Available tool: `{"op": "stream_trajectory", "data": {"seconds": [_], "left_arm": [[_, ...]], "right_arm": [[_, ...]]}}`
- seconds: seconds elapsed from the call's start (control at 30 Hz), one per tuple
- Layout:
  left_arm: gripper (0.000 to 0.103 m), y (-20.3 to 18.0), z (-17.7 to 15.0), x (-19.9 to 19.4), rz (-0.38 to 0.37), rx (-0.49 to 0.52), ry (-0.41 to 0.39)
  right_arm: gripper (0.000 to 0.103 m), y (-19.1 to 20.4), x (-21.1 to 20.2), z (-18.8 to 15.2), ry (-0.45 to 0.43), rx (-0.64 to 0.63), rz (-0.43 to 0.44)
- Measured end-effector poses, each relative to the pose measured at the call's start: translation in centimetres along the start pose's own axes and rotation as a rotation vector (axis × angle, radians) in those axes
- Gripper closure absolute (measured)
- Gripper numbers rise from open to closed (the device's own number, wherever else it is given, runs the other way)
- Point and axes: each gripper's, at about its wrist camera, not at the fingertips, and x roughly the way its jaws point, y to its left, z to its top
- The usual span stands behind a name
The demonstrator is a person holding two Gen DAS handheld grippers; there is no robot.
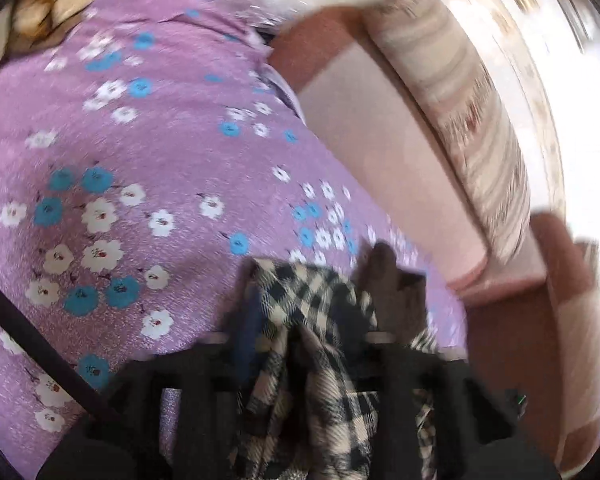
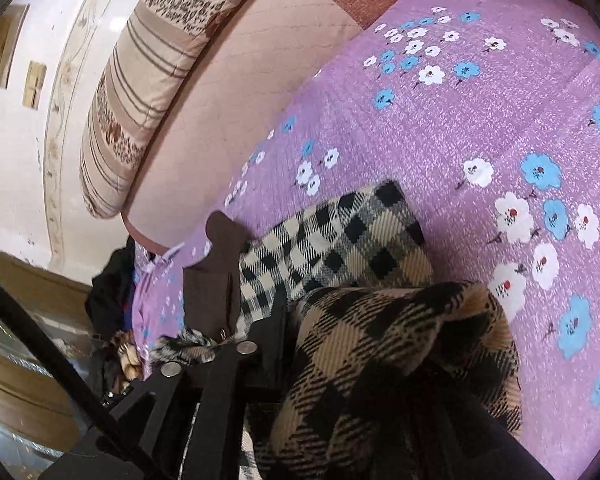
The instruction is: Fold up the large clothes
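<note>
Checked garment (image 1: 316, 320) bunched in both tools — left tool (image 1: 320, 280), right tool (image 2: 300, 300) — clamped, low over floral bedsheet (image 1: 140, 140)

Left tongs (image 1: 316, 320) motion-blurred; right tongs (image 2: 300, 320) tips hidden — checked garment (image 2: 380, 340) covers.

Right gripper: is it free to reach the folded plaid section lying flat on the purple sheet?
Probably not yet. The right gripper looks shut on a bunch of the plaid garment, which drapes over it; the flat plaid section lies just ahead.
</note>
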Motion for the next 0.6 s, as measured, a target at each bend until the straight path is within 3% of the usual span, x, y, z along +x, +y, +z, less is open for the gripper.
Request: {"op": "stream_trajectory", "data": {"seconds": [0.03,0.1,0.2,0.3,0.47,0.53,0.6], "left_arm": [[0.052,0.5,0.3,-0.4,-0.004,-0.035,-0.024],[0.050,1.1,0.7,-1.0,-0.016,-0.076,-0.047],[0.043,1.3,0.9,-1.6,-0.026,-0.094,-0.055],[0.039,0.5,0.6,-2.2,-0.004,-0.052,-0.049],[0.036,-1.6,-0.6,-4.4,0.090,0.093,-0.076],[0.035,-2.0,-0.9,-5.4,0.133,0.140,-0.094],[0.033,-2.1,-1.3,-6.3,0.167,0.174,-0.101]], "right_arm": [[0.076,0.1,0.0,0.1,-0.003,0.000,0.003],[0.050,0.5,0.0,0.1,-0.011,-0.020,0.004],[0.025,1.7,-0.3,-0.1,-0.058,-0.080,-0.038],[0.024,3.0,-1.2,-0.2,-0.128,-0.153,-0.120],[0.024,5.4,-2.5,-1.3,-0.155,-0.237,-0.136],[0.032,7.5,-2.2,-3.2,-0.123,-0.333,-0.148],[0.048,10.1,-1.1,-6.1,-0.044,-0.443,-0.129]]}}
